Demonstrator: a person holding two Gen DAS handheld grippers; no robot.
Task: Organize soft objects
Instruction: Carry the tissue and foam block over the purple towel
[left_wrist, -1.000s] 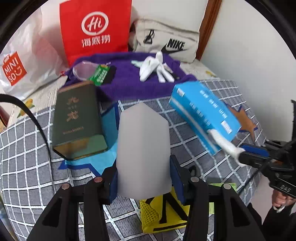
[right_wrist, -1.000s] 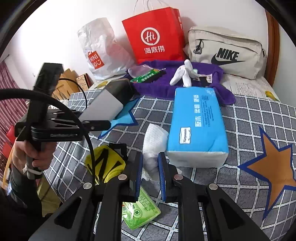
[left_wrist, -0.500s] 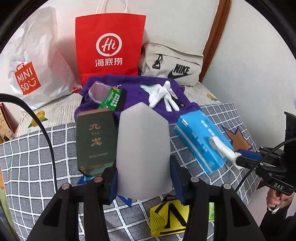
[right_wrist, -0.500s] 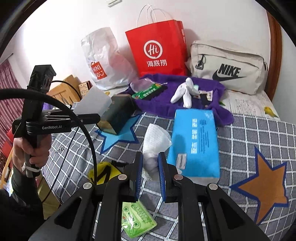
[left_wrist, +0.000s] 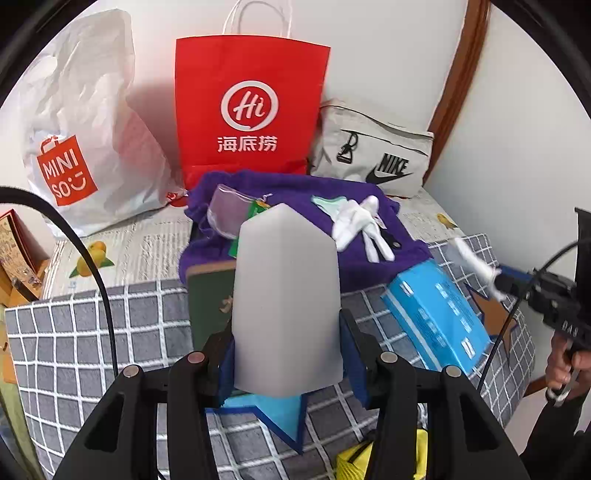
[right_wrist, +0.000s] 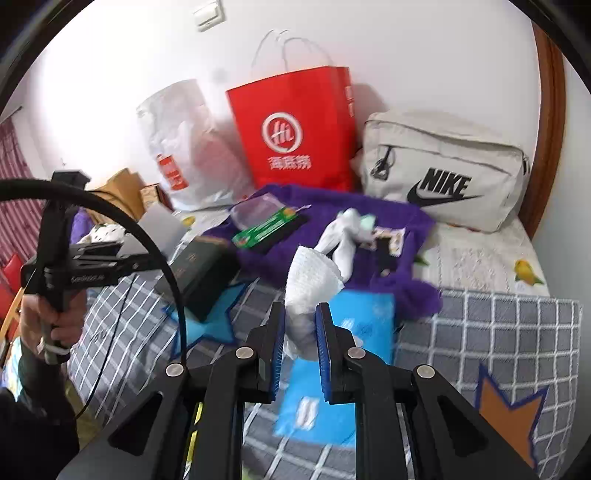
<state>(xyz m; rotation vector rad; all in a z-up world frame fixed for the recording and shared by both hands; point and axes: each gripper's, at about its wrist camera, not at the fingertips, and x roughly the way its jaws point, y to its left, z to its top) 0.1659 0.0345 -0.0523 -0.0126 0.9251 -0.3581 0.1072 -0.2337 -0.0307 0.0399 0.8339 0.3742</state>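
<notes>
My left gripper (left_wrist: 288, 350) is shut on a tall grey foam block (left_wrist: 286, 295), held upright above the checked blanket. From the right wrist view the same block (right_wrist: 162, 225) appears at the left, in front of a person's hand. My right gripper (right_wrist: 300, 317) is shut on a crumpled white tissue (right_wrist: 310, 269), lifted above the blue tissue pack (right_wrist: 354, 321). That tissue (left_wrist: 472, 262) hangs at the right of the left wrist view, over the pack (left_wrist: 436, 314). A purple towel (left_wrist: 295, 192) behind carries a white glove (left_wrist: 354, 225).
A dark green box (left_wrist: 207, 306) lies behind the block. A red paper bag (left_wrist: 251, 110), a white plastic bag (left_wrist: 81, 129) and a beige zip bag (left_wrist: 373, 155) stand along the wall. A yellow mesh item (left_wrist: 354, 461) lies near the blanket's front edge.
Both grippers have risen and drawn back with their loads still held. The tissue now hangs above the blue pack instead of beside it. More of the bags and wall shows.
</notes>
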